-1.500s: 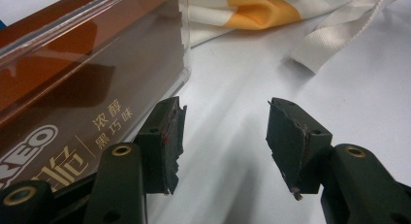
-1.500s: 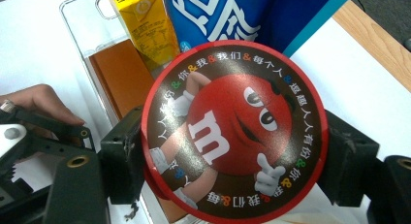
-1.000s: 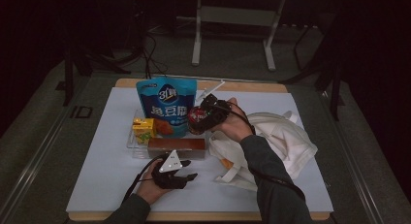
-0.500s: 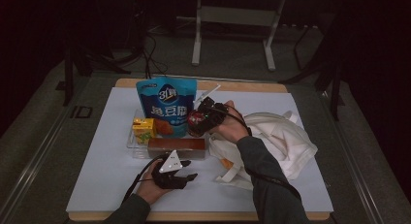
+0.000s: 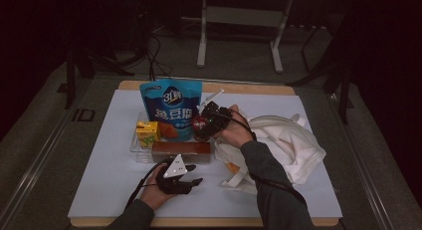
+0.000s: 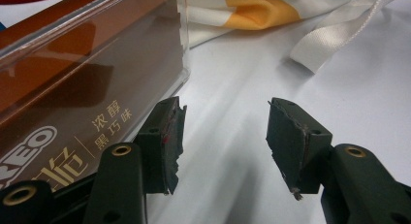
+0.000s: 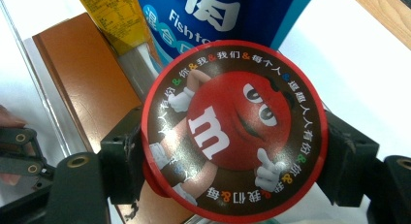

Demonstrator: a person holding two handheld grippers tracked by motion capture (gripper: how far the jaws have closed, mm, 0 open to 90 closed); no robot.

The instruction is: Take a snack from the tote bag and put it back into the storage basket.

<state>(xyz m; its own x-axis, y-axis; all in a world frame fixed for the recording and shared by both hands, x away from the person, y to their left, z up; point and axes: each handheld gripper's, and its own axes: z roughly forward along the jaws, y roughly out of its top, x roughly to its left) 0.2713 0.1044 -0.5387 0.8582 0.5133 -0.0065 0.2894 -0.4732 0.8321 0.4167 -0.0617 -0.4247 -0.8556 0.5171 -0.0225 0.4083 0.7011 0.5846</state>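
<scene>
My right gripper (image 5: 205, 122) is shut on a round red M&M's tub (image 5: 199, 124), held just above the right end of a clear tray (image 5: 135, 146). In the right gripper view the tub's lid (image 7: 235, 129) faces the camera, with a black jaw pressed on each side. The tray holds a blue snack pouch (image 5: 166, 108), a yellow juice box (image 5: 148, 132) and a brown biscuit box (image 5: 180, 149). My left gripper (image 5: 191, 182) rests open on the white mat in front of the tray. Its jaws (image 6: 223, 136) are empty, next to the brown box (image 6: 72, 88).
A white tote bag (image 5: 283, 140) lies crumpled to the right of the tray, with its strap (image 6: 339, 35) trailing toward the left gripper. A white mat (image 5: 99, 180) covers the wooden table, and stand legs and cables sit on the floor beyond.
The right gripper has brought the red tub slightly nearer and lower, toward the brown box. The left gripper has not moved.
</scene>
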